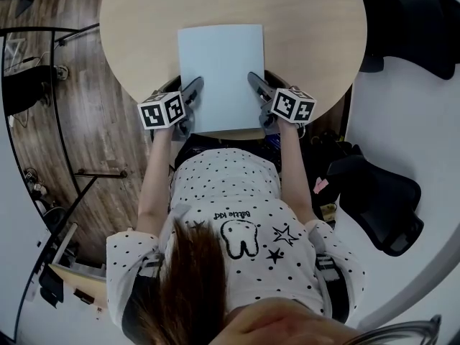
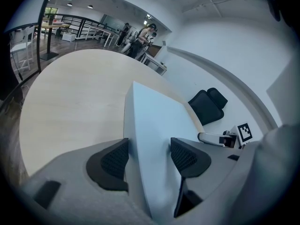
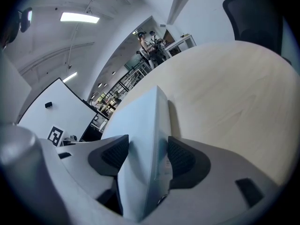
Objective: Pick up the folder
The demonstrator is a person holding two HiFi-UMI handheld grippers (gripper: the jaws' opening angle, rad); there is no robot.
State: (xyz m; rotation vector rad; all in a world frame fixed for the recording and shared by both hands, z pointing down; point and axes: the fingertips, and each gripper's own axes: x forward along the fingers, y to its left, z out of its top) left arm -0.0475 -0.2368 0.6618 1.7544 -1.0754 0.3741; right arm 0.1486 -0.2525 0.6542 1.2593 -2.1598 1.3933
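Note:
A pale blue folder lies on the round wooden table, its near edge at the table's rim. My left gripper is at the folder's near left corner and my right gripper at the near right corner. In the left gripper view the folder runs between the two dark pads and fills the gap of the left gripper. In the right gripper view the folder stands edge-on between the pads of the right gripper, touching both. Both grippers are shut on the folder.
A black office chair stands at the right and another at the far right. Black metal railing runs along the left over wooden floor. The person's torso is close behind the table's near edge. People stand far off in the room.

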